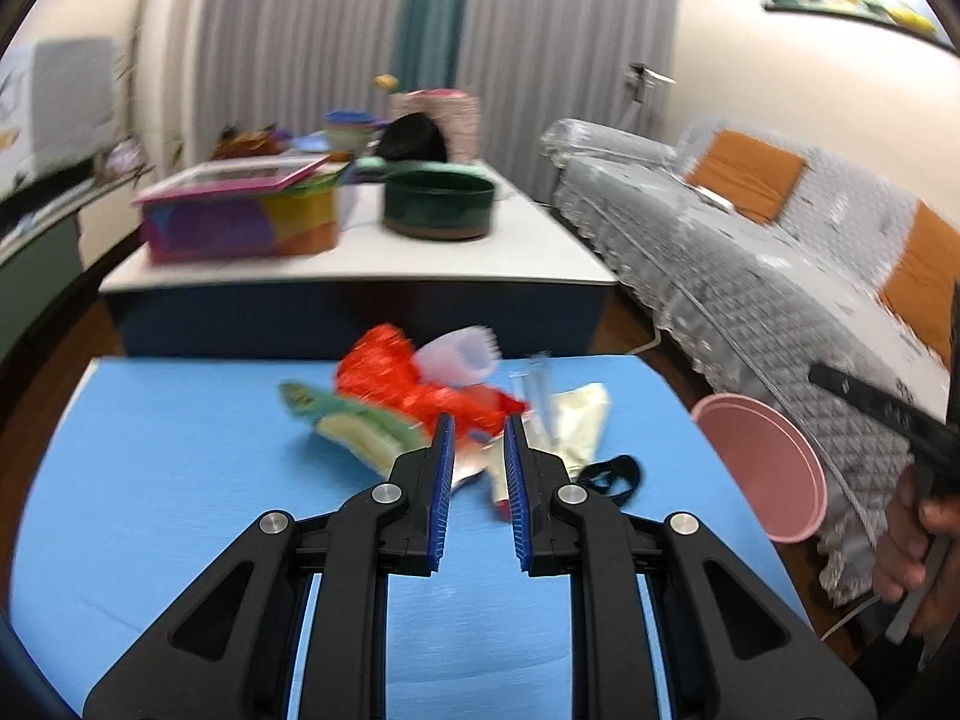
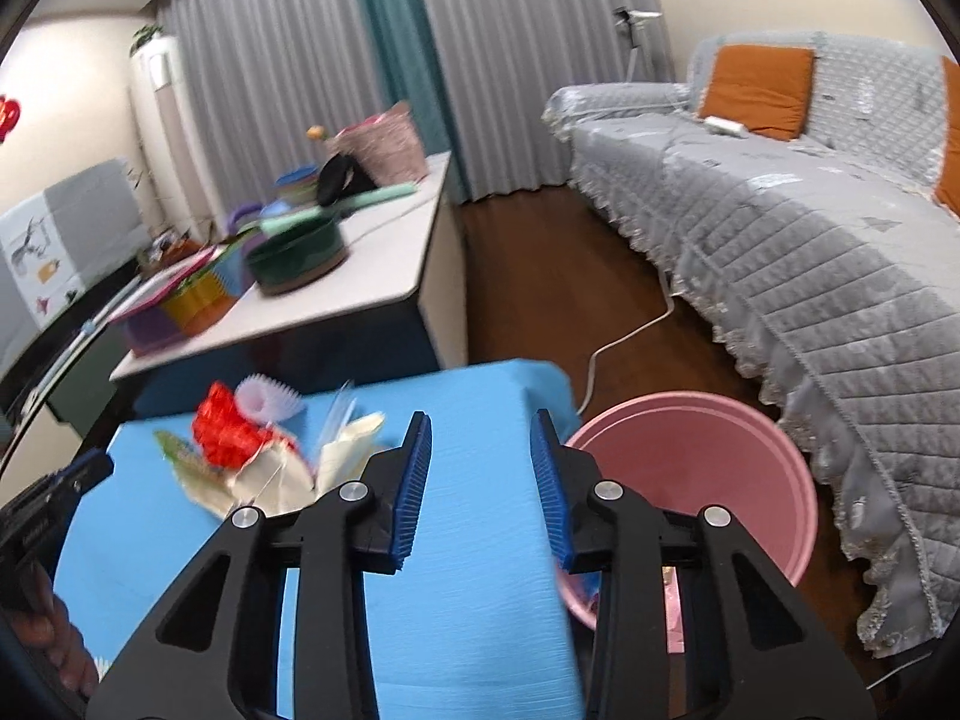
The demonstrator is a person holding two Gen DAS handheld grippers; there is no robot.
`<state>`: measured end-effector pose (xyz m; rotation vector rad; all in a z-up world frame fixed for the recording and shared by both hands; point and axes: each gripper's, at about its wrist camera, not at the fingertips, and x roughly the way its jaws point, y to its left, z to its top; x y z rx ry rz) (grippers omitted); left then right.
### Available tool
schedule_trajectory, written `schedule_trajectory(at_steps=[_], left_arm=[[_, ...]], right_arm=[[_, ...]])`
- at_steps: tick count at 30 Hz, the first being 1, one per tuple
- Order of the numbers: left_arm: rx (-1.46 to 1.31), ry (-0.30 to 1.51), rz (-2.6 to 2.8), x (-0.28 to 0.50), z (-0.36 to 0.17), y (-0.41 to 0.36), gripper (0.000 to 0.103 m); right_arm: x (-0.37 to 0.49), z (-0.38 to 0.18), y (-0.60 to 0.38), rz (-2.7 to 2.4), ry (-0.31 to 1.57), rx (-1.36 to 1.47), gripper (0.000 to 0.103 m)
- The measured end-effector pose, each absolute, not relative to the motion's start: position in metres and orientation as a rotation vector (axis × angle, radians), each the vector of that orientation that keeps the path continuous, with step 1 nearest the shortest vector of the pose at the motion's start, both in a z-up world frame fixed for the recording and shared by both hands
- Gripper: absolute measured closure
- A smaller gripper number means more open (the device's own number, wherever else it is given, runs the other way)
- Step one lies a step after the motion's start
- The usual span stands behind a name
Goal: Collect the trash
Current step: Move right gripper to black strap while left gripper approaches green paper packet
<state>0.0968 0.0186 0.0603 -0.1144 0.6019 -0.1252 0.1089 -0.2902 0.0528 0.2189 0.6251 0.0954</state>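
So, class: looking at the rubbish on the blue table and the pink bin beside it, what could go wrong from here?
1. The wrappers lie tangled in a heap, so one grab may drag others off the blue table.
2. The pink bin sits below the table edge; a dropped piece could miss it.
3. Both pictures are blurred, so aim may suffer.

No text, label, brand or number can be read in either view. White marks on a black bar (image 1: 882,405) at the right edge of the left wrist view are too blurred to make out.
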Motion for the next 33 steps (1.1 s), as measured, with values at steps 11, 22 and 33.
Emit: schedule_trajectory(at_steps=[11, 22, 33], left_arm=[[-0.215, 0.671, -0.052, 0.124, 0.019, 0.047, 0.086], [-0.214, 0.722, -0.035, 0.148, -0.003, 0.046, 0.066], [-0.221, 0.777, -0.014, 0.161, -0.018, 0.05, 0.066]], right_arm=[[0.131, 0.015, -0.237, 0.216, 0.719, 0.129, 0.064], [0.16, -0.021, -0.203, 0.302, 0.821, 0.087, 0.027], [0.181, -0.044, -0.174, 0.362, 0.895, 0.02, 0.02]])
